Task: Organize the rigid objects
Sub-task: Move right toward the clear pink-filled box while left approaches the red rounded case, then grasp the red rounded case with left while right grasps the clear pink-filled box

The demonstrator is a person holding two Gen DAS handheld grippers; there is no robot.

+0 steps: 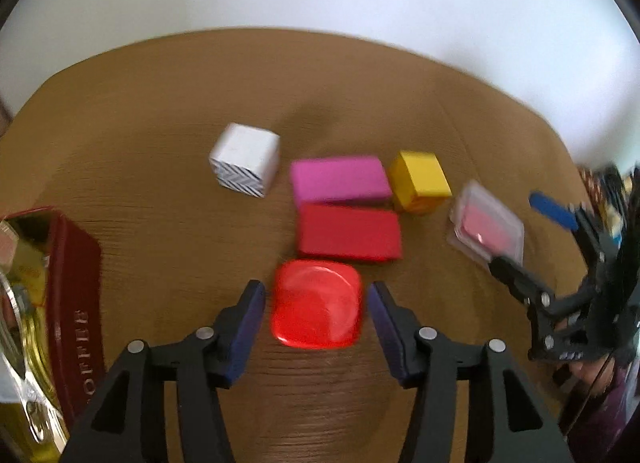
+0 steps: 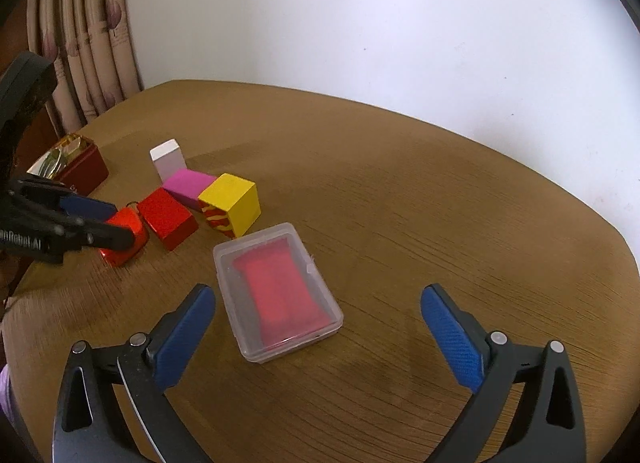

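Note:
On the brown table lie a glossy red rounded box point(image 1: 317, 305), a dark red block point(image 1: 349, 232), a pink block point(image 1: 339, 180), a yellow cube point(image 1: 420, 180), a white cube with a chevron side point(image 1: 245, 159) and a clear plastic case with a pink insert point(image 1: 486, 223). My left gripper point(image 1: 317, 295) is open, its fingers on either side of the red rounded box with small gaps. My right gripper point(image 2: 318, 305) is open wide, just behind the clear case point(image 2: 278, 291). The right wrist view also shows the left gripper point(image 2: 112, 223) around the red box point(image 2: 124, 237).
A dark red coffee tin point(image 1: 74, 303) with shiny contents stands at the left table edge; it also shows in the right wrist view point(image 2: 82, 169). A white wall rises behind the table point(image 2: 440, 223). A curtain point(image 2: 88, 35) hangs at the far left.

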